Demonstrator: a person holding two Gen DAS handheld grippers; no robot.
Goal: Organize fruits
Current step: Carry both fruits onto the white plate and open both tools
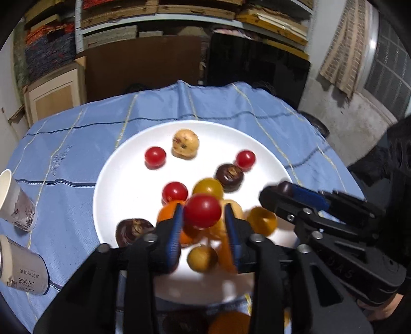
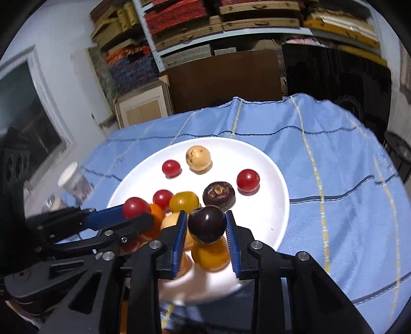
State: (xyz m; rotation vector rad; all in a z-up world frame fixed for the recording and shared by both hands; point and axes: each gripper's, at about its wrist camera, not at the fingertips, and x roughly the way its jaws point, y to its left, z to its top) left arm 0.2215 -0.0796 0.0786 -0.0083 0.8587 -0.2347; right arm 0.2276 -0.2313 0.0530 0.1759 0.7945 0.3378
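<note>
Right now both grippers hang over a white plate (image 1: 123,164) that sits on a counter draped in a blue checked cloth (image 1: 77,133). The left gripper (image 1: 203,218) has a red cherry tomato (image 1: 202,211) between its blue-padded fingers (image 1: 176,231); the right-hand pad stands a little off the fruit, and whether the left pad presses on it I cannot tell, so the hold looks loose at best. The right gripper (image 2: 206,226) has a dark, almost black round fruit (image 2: 207,224) pinched between its fingers (image 2: 179,231), with both pads against its sides.

On the plate lie more fruits, spread out. Toward the far rim sit a pale yellow speckled fruit (image 2: 198,158) and a red tomato (image 2: 170,167) just beside it. Further right, another red tomato (image 2: 248,180) sits near a dark brown fruit with a dried crown (image 2: 219,195). Nearer the grippers, a yellow tomato (image 2: 184,201), a red one (image 2: 162,198) and some orange fruits (image 1: 167,213) crowd together, partly blurred and partly hidden by the fingers.

Two paper cups (image 1: 18,203) lie on their sides on the cloth at the left edge of the left wrist view. Behind the counter stand shelves stacked with boards (image 2: 231,18).
</note>
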